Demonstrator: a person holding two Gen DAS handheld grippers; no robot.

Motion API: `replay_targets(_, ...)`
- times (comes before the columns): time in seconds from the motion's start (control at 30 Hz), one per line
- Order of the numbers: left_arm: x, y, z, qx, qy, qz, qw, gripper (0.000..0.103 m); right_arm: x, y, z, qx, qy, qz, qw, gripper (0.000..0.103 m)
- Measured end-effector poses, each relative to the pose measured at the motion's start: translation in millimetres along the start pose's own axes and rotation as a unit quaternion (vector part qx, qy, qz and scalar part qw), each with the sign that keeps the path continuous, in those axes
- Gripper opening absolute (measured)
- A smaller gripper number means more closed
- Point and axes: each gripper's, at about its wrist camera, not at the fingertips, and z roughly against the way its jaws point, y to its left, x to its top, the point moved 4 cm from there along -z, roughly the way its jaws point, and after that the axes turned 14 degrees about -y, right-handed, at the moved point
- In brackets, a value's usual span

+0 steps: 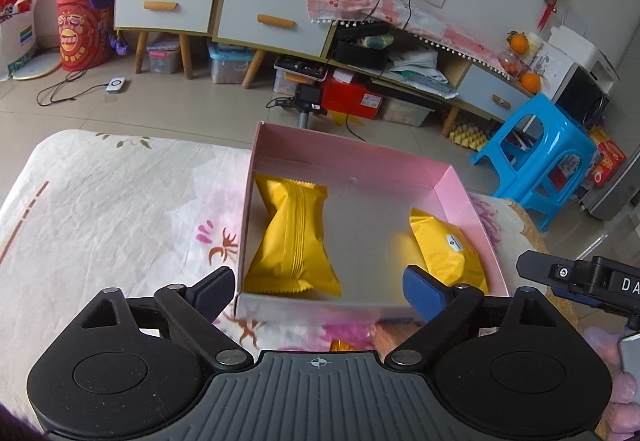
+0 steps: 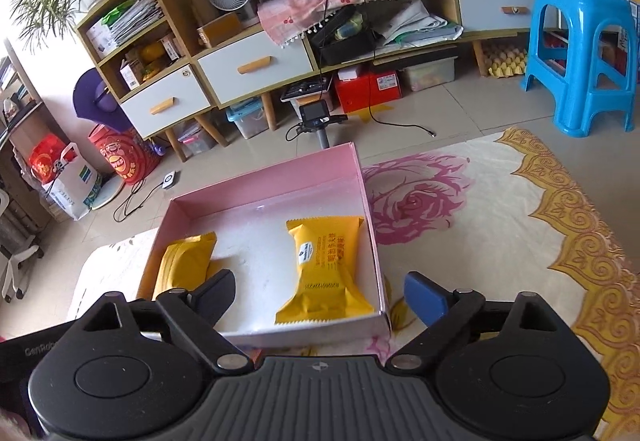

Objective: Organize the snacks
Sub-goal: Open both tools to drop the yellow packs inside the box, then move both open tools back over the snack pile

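Note:
A shallow pink box (image 1: 360,157) (image 2: 264,181) sits on a flowered cloth. Two yellow snack packets lie inside it, apart from each other. One packet (image 1: 294,241) (image 2: 182,267) rests in the box's left half, the other (image 1: 446,249) (image 2: 326,267) in the right half, label up. My left gripper (image 1: 320,291) hovers open above the box's near wall, pads wide apart, nothing between them. My right gripper (image 2: 320,299) is open too, above the right packet's near end without touching it. Part of the right gripper's body (image 1: 584,281) shows at the left view's right edge.
The cloth-covered table (image 1: 100,209) (image 2: 500,217) ends just beyond the box; tiled floor lies past it. A camera on a stand (image 1: 308,99) (image 2: 316,117) rises right behind the box. A blue stool (image 1: 540,157) (image 2: 580,53) and low cabinets (image 1: 276,21) stand farther off.

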Motion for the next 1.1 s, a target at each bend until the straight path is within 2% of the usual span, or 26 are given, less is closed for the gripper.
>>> replay_targets(0.47,-24,8,58,0.010,0.023,-0.024,0.9994,0.100,-17,14,52,-0.008,0.003,0.033,0.999,0.092)
replay_targets(0.77,-50,28,83,0.004,0.032,0.003,0.9995,0.100,-32,23,72,0.009,-0.001,0.067,0.998,0.093)
replay_targets(0.97,-67,37,93,-0.004,0.033,0.001,0.9994,0.100,-44,30,84,0.005,-0.029,0.095,0.995,0.094)
replay_targets(1.1,-77,41,99,-0.011,0.036,-0.017,0.9991,0.100,-53,31,92,0.017,-0.038,0.103,0.994,0.095)
